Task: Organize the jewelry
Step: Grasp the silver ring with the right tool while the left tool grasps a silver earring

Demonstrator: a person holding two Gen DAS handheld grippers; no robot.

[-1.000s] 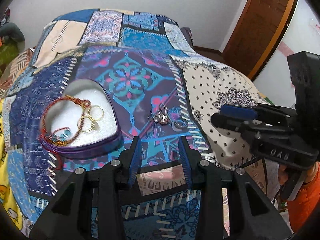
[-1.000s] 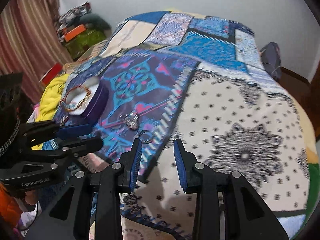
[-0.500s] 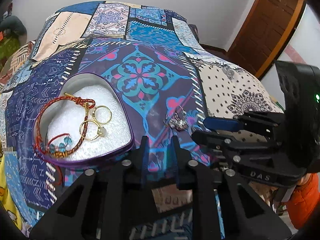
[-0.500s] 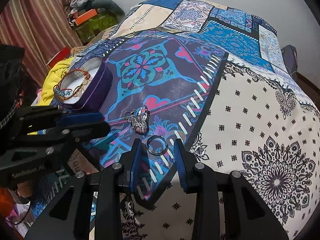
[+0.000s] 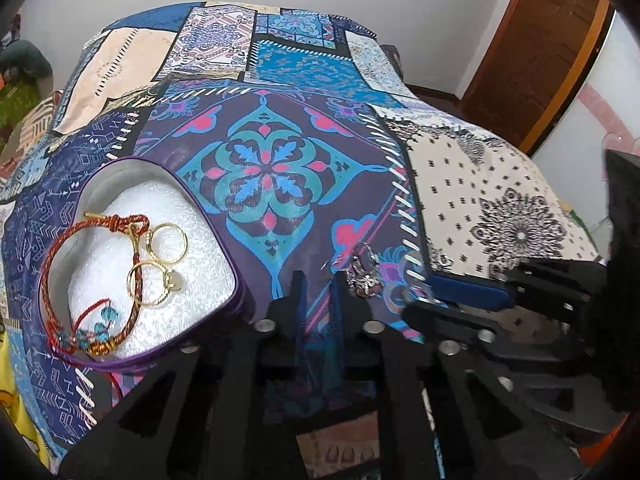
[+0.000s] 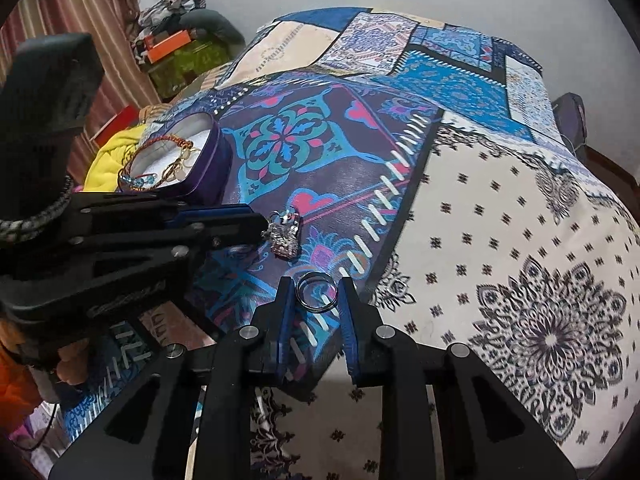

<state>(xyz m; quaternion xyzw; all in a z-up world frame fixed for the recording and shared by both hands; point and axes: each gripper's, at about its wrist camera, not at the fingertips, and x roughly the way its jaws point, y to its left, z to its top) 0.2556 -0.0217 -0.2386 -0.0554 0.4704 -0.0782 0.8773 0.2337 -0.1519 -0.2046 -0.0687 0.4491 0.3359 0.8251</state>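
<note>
A purple heart-shaped tin [image 5: 234, 280] with white foam lies on the patchwork bedspread and holds a red cord bracelet [image 5: 52, 276] and gold rings [image 5: 164, 264]; it also shows in the right wrist view [image 6: 212, 168]. A silver ring [image 6: 316, 292] lies on the bedspread between the open fingers of my right gripper [image 6: 316, 292]. Silver earrings [image 6: 285, 236] lie just beyond it; they also show in the left wrist view [image 5: 362, 278]. My left gripper [image 5: 318, 284] is nearly closed and empty, right of the tin and just left of the earrings.
The bedspread [image 6: 520, 240] slopes off to the right. Clothes and boxes [image 6: 172, 44] are piled at the far left by a striped curtain. A wooden door [image 5: 540, 40] stands beyond the bed. Yellow cloth [image 6: 112, 152] lies beside the tin.
My right gripper has moved forward and down so its fingers straddle the silver ring. My left gripper has narrowed its fingers and moved closer to the earrings.
</note>
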